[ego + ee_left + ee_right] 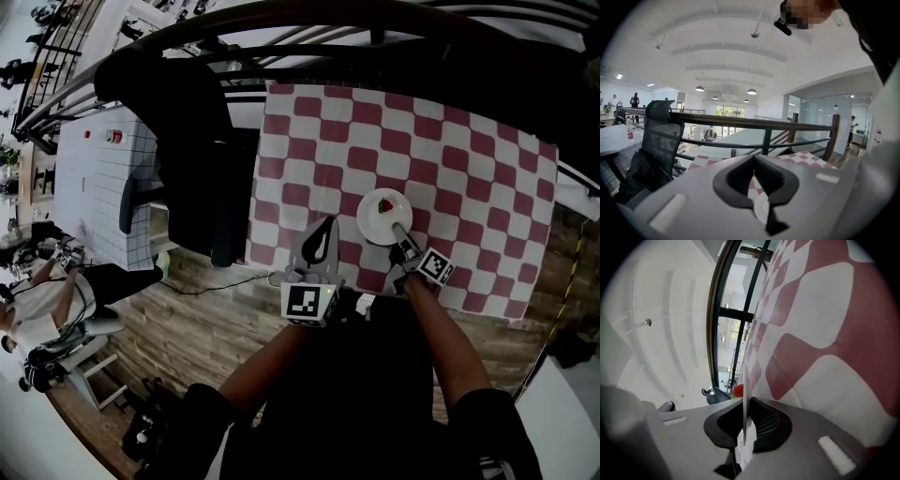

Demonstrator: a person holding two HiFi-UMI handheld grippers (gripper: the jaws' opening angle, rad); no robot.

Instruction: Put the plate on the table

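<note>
**We are holding the plate [373, 225] by its near rim, low over the checked table [469, 169].**

From the left: our left gripper [323, 227] is hanging idle just beside the plate, jaws together on nothing, tips pointing up the table. The plate is lying ahead of it and to its right, over the cloth, carrying a small red thing [384, 204] that we cannot name. Our right gripper [401, 234] is reaching in from the plate's near right side, jaws pinched narrow on the rim. It is the only hand that matters here, and we judge the next move to be straight down, then release. We are not seeing whether the plate's underside is touching the cloth. The right gripper view is showing the plate edge-on only.
</note>
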